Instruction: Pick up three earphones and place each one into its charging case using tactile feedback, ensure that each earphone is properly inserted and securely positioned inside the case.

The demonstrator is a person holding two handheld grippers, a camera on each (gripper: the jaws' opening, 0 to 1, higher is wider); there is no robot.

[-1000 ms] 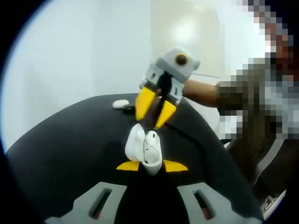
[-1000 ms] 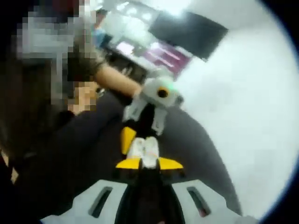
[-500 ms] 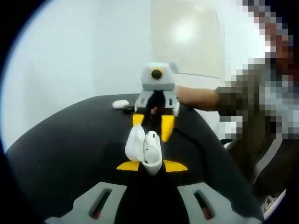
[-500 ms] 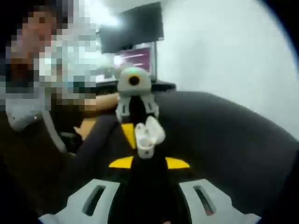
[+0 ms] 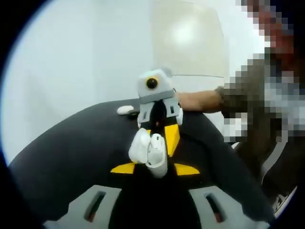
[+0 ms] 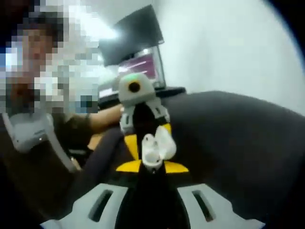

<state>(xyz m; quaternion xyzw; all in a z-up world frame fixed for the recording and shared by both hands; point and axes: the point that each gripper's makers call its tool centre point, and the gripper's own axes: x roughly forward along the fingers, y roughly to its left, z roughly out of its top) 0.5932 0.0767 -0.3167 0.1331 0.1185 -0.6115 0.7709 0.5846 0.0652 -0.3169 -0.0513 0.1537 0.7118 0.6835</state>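
Note:
In the left gripper view my left gripper is shut on a white charging case, whose lid stands open to the left. My right gripper faces it from behind, one yellow finger beside the case and the other hidden by the lid. In the right gripper view the same case sits just above my right gripper, whose yellow tips stand apart either side of its lower end. The left gripper holds the case from the far side. Whether an earphone sits in the case is hidden.
A black round table lies under both grippers. A small white object with a dark piece beside it rests at its far edge. A person's forearm reaches in from the right. A monitor stands behind the table.
My right gripper has turned to face the case and come close, its fingers now alongside it. The left gripper still holds the open case.

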